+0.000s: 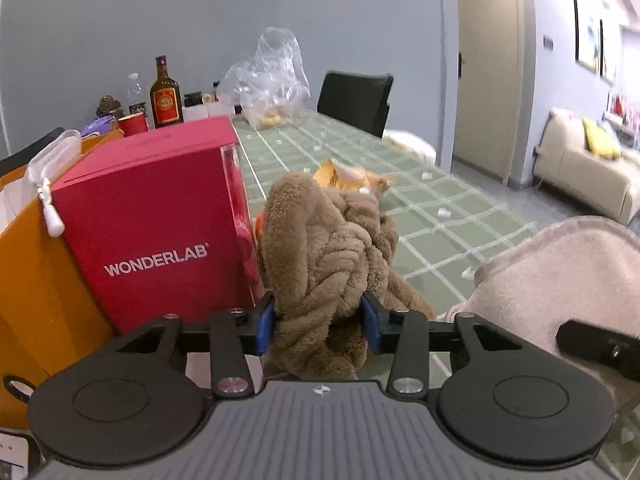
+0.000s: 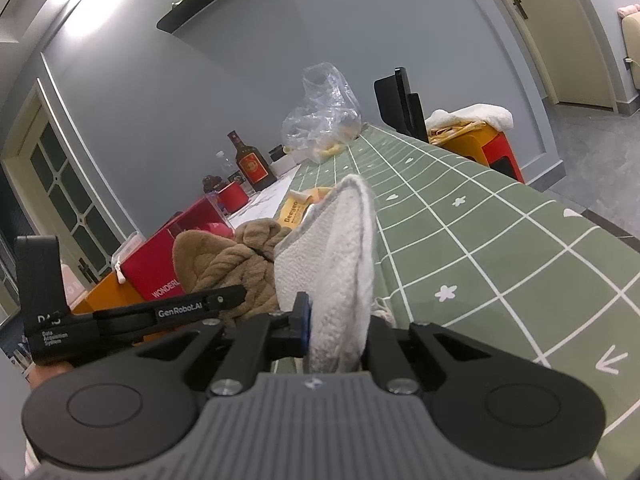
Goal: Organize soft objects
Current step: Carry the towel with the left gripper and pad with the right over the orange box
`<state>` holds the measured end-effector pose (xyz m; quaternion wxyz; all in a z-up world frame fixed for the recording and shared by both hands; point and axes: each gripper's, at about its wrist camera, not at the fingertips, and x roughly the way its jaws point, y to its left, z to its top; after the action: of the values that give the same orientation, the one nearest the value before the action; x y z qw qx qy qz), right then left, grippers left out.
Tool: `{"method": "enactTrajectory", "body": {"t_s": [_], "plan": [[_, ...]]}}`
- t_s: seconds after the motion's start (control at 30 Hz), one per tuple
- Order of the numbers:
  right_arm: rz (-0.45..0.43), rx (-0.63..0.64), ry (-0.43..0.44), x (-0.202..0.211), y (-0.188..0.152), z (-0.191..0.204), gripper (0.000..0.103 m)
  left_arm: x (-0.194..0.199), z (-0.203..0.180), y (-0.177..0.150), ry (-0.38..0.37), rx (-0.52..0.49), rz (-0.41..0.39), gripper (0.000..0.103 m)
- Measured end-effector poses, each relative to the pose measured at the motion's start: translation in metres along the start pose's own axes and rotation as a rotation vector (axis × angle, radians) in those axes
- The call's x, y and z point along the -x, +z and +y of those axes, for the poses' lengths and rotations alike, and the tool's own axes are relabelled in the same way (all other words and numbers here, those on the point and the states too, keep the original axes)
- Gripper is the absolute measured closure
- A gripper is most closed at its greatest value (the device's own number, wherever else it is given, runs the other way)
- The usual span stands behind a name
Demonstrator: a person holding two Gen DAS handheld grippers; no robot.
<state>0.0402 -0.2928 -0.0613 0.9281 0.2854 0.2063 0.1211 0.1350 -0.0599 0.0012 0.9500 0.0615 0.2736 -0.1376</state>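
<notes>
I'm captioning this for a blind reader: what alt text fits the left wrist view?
The left gripper closes its blue pads on a brown plush toy lying on a green checked tablecloth, beside a red WONDERLAB box; a whitish fleece cloth lies at right.

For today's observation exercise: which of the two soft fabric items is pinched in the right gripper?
The pale grey-white towel, clamped in the right gripper; the brown knotted plush sits between the left gripper.

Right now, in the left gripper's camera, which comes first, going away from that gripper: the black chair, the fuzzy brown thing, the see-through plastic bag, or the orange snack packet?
1. Fuzzy brown plush, right between the left gripper's blue pads.
2. Orange snack packet, just behind the plush.
3. Clear plastic bag, far down the green table.
4. Black chair, beyond the table's far right edge.
</notes>
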Motion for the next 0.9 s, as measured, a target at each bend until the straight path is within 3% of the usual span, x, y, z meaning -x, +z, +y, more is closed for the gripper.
{"method": "enactTrajectory", "body": {"t_s": [0.2, 0.57, 0.9], "plan": [[-0.023, -0.009, 0.034, 0.008, 0.003, -0.001, 0.096, 0.024, -0.001, -0.003, -0.039, 0.036, -0.093, 0.071], [-0.047, -0.012, 0.052, 0.012, 0.009, 0.003, 0.097, 0.072, 0.011, 0.007, -0.104, 0.071, -0.196, 0.073], [-0.056, 0.049, 0.104, 0.013, 0.025, 0.03, 0.099, 0.138, 0.041, 0.02, -0.023, 0.102, -0.336, 0.073]]}}
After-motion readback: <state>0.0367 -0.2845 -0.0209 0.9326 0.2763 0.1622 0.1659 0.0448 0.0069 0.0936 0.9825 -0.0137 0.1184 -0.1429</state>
